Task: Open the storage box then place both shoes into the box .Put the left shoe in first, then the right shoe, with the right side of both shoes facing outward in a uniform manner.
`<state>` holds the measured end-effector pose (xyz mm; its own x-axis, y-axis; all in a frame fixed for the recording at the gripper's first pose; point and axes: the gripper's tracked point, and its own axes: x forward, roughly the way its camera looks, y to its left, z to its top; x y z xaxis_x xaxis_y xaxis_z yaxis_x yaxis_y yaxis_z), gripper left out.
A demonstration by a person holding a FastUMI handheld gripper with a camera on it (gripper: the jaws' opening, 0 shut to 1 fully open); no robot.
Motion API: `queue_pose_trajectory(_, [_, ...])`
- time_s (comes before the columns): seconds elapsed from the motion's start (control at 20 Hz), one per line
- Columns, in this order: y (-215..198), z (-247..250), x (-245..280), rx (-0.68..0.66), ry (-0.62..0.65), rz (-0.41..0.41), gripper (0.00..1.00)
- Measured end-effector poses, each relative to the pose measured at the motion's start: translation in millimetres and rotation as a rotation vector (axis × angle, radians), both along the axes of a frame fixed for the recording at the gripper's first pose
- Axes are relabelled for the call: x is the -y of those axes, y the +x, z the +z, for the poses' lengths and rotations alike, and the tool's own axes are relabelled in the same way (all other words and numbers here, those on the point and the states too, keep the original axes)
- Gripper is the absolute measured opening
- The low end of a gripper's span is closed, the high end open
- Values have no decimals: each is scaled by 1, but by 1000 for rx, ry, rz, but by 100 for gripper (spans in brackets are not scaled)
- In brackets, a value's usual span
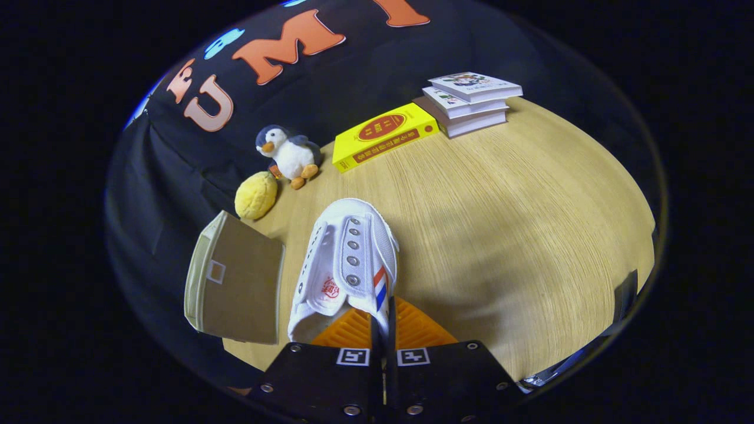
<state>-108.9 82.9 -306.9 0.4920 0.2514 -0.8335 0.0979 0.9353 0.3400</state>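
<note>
Gripper view: the tongs (383,321) pinch the light, floppy white canvas shoe (347,265) by its striped side wall.

A light wood-grain table (518,235) carries a scatter of household items against its far edge. A stack of three white-covered paperback books (468,103) sits at the far corner, just beside a flat yellow rectangular box with a red oval emblem (383,136). Further along, a small plush penguin with a grey back, white belly and orange feet (290,153) stands close to a round yellow plush ball (256,195). Nearer the camera, a beige storage box with a brown panel (235,282) rests at the table's edge. The gripper (383,330), fingers nearly together, pinches the side wall of a white canvas lace-less shoe with a red-and-blue stripe (347,259) above the tabletop.
</note>
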Motion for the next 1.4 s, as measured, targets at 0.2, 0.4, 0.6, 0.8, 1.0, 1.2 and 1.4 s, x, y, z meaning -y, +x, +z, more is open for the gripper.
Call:
queue_pose_trajectory(0.2, [21, 33, -37, 57, 26, 30, 2])
queue_pose_trajectory(0.4, [36, 66, -77, 101, 32, 73, 2])
queue_pose_trajectory(0.6, [43, 85, -129, 113, 52, 117, 2])
queue_pose_trajectory(0.8, [45, 97, -194, 94, 112, 148, 2])
queue_pose_trajectory(1.0, [47, 97, -245, 75, 122, 192, 2])
queue_pose_trajectory(1.2, [36, 81, -283, 24, 96, 223, 2])
queue_pose_trajectory(1.4, [20, 59, -304, -45, 62, 238, 2])
